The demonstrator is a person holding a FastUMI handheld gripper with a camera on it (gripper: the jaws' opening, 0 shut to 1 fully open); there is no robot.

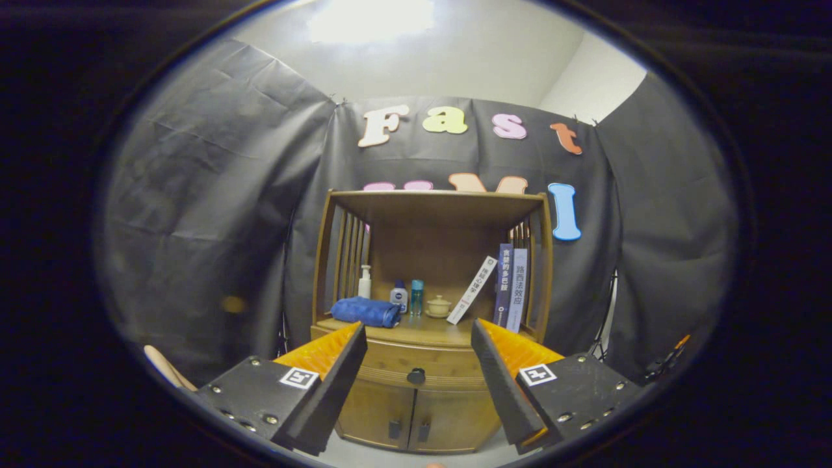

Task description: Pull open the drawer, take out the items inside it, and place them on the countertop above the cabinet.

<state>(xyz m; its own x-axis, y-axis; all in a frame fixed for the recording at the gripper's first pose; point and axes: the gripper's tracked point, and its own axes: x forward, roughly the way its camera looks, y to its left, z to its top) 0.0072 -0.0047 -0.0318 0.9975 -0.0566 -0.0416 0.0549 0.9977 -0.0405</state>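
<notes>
We are holding the gripper (419, 338) spread apart and empty; we should be centering on the drawer knob (416, 376) just ahead.

Cabinet countertop (416, 331) holds blue towel (365, 312), bottles, cup, books (one leaning).

The single camera rides on the gripper (419, 348) and looks forward along its two spread fingers (338, 370), facing the wooden cabinet (429, 312) squarely from the front and from some way off. It sits at about the height of the cabinet's drawer (416, 367), whose dark knob (416, 376) falls in the gap between the fingertips, with the countertop (422, 330) just above that and the two lower doors (416, 416) below. Being a fisheye, it takes in the whole cabinet, the black cloth wall (214, 214) behind and beside it, and the pale ceiling (455, 58) overhead.
</notes>
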